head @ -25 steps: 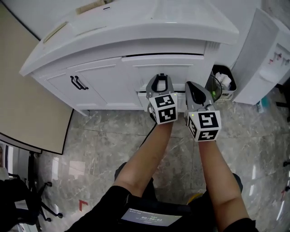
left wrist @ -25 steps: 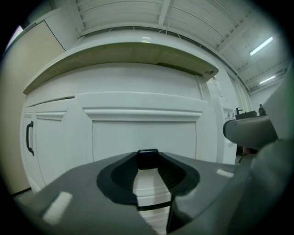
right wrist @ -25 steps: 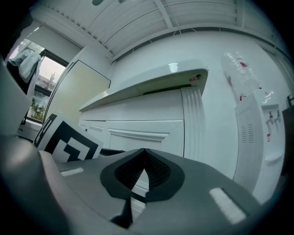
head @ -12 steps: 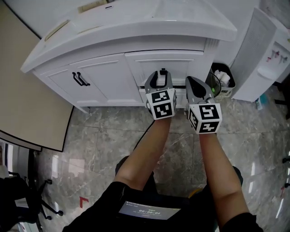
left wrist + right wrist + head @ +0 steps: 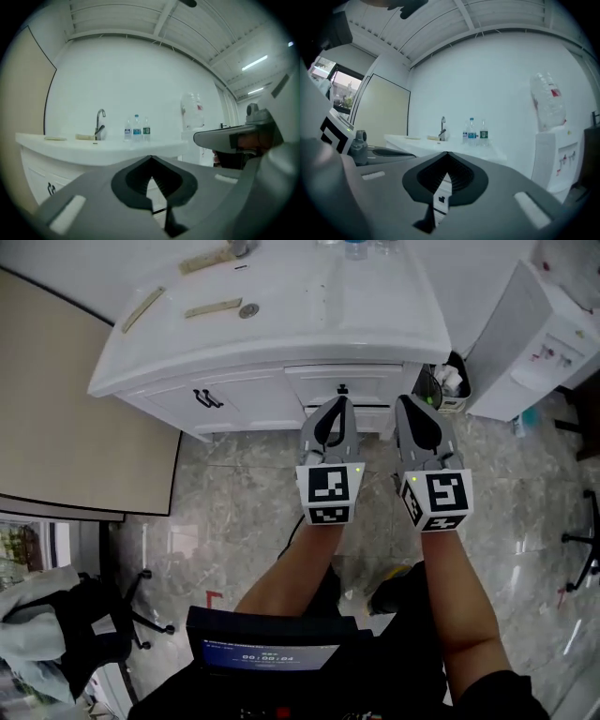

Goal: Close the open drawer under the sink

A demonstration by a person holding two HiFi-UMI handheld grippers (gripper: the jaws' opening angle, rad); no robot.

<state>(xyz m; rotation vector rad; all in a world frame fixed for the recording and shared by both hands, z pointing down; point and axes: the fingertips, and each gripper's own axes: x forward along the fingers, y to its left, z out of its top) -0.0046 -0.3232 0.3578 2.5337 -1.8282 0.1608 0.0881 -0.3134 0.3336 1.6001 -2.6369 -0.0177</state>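
Note:
The white sink cabinet point(image 5: 281, 329) stands at the top of the head view. Its drawer front point(image 5: 361, 377), with a small black knob point(image 5: 343, 388), lies flush with the cabinet face under the counter. My left gripper point(image 5: 336, 403) hangs just in front of the drawer, shut on nothing. My right gripper point(image 5: 412, 405) is beside it to the right, also shut and empty. In the left gripper view the left gripper point(image 5: 151, 157) points at the counter edge point(image 5: 103, 149). Past the right gripper point(image 5: 446, 153) in the right gripper view, the knob point(image 5: 440, 198) shows through a slit.
Two cabinet doors with black handles point(image 5: 206, 397) are left of the drawer. A waste bin point(image 5: 448, 381) and a water dispenser point(image 5: 539, 334) stand to the right. Bottles point(image 5: 137, 129) and a faucet point(image 5: 100, 123) sit on the counter. A tan panel point(image 5: 75, 399) and an office chair point(image 5: 94, 634) are at left.
The drawer front, slightly out a second ago, now sits flush. Both grippers and the camera have drawn back from the cabinet, so more floor shows.

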